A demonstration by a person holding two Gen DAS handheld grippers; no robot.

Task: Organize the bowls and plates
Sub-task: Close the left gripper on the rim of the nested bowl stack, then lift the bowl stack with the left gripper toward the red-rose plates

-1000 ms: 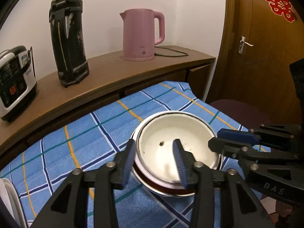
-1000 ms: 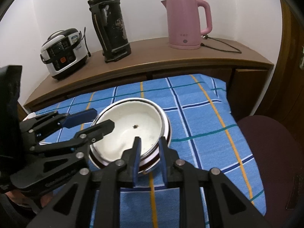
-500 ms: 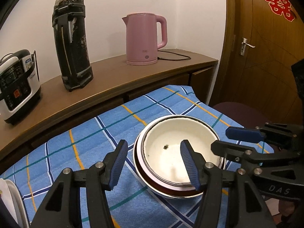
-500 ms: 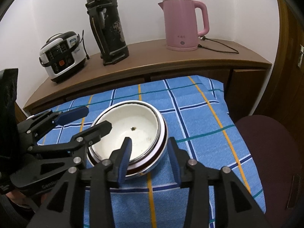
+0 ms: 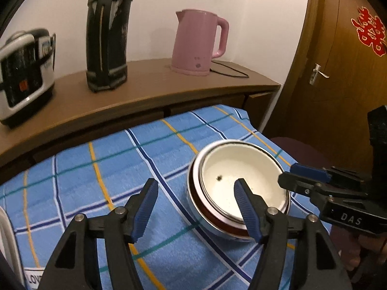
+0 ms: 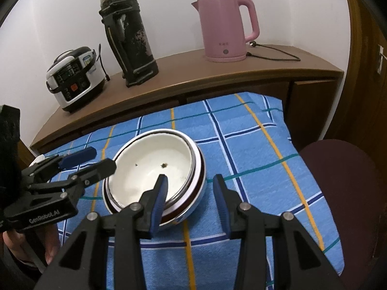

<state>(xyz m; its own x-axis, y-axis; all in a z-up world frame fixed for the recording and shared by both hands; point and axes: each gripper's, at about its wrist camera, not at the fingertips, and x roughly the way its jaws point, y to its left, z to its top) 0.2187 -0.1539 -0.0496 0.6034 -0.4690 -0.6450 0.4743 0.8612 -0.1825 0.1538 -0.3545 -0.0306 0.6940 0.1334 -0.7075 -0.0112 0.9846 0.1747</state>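
Note:
A stack of nested white bowls [image 5: 241, 186] with dark red bands sits on the blue checked cloth [image 5: 135, 169]; it also shows in the right wrist view [image 6: 154, 171]. The top bowl has small dark specks inside. My left gripper [image 5: 193, 210] is open and empty, at the stack's left side, above the cloth. My right gripper [image 6: 191, 203] is open and empty, its jaws spread at the stack's near right rim. Each gripper shows in the other's view: the right one [image 5: 302, 176], the left one [image 6: 87, 160].
A wooden sideboard [image 6: 217, 75] behind holds a pink kettle [image 6: 225, 29], a black flask [image 6: 128, 41] and a rice cooker [image 6: 75, 77]. A dark red chair seat [image 6: 338, 181] stands right of the cloth. A white object's edge [image 5: 4, 239] shows at the left. A wooden door [image 5: 338, 67] is at the right.
Both grippers have opened wide and drawn back from the bowl stack. The left one has shifted to the left; the stack stays on the cloth.

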